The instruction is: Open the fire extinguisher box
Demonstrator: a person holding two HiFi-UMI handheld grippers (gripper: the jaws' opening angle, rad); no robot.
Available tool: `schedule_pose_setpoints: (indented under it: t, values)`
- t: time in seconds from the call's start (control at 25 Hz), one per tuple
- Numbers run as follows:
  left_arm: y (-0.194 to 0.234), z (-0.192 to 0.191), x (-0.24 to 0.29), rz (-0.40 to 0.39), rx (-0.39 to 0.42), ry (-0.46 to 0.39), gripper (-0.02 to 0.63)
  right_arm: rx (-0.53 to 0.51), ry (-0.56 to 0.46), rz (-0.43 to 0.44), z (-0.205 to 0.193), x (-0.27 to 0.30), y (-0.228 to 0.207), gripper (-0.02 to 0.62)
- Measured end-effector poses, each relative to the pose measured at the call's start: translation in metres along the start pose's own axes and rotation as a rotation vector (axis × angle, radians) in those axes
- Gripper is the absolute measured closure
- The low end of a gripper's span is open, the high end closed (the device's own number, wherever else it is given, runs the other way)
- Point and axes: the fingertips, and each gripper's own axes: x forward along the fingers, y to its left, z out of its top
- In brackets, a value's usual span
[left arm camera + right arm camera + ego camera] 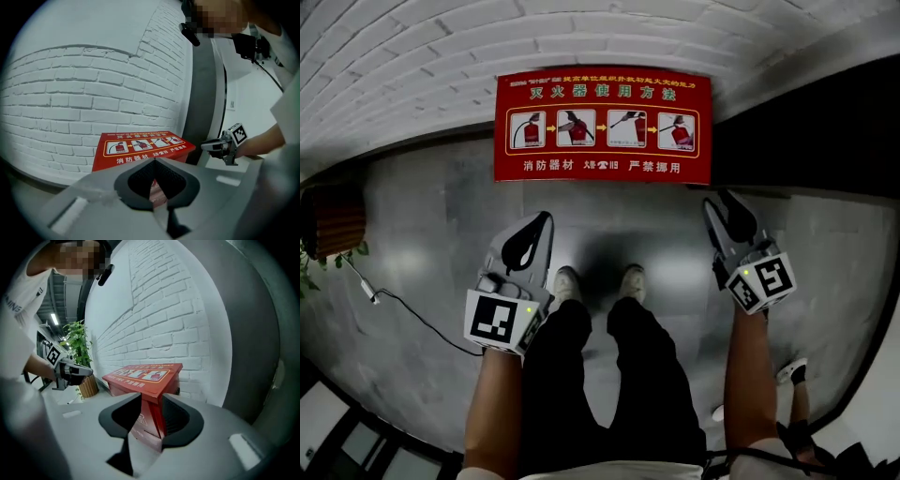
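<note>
The right claw [151, 398] stands spread, framing a corner of the red fire extinguisher box [145, 376]. The left claw [156, 161] is pressed together, empty. The box sits closed on the floor [422, 216] against the brick wall [164, 319]. This looks like the approach step; the next move probably calls for catching the lid's edge and lifting.

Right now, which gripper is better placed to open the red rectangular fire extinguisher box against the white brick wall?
Right. The right gripper has its jaws apart, lined up on a lid corner of the red fire extinguisher box; the left gripper has them together. Neither touches it.
</note>
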Motion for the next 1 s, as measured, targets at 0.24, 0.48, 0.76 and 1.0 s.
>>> schedule_pose_setpoints:
  t: [0.24,0.48,0.76,1.0]
  values:
    - [-0.006,-0.005,0.003,-0.034,-0.008,0.010,0.600,-0.013,0.029,0.007,-0.008,0.020,-0.008,0.462]
    - [-0.006,-0.006,0.010,-0.046,-0.013,0.013,0.600,-0.001,0.029,0.041,-0.011,0.028,-0.009,0.497]
    - [-0.006,0.005,0.007,-0.044,-0.014,0.003,0.600,-0.011,-0.016,0.040,0.023,0.016,-0.004,0.509]
    - [-0.002,0.034,0.000,-0.031,-0.011,-0.019,0.600,-0.020,-0.114,0.017,0.105,0.009,-0.006,0.515]
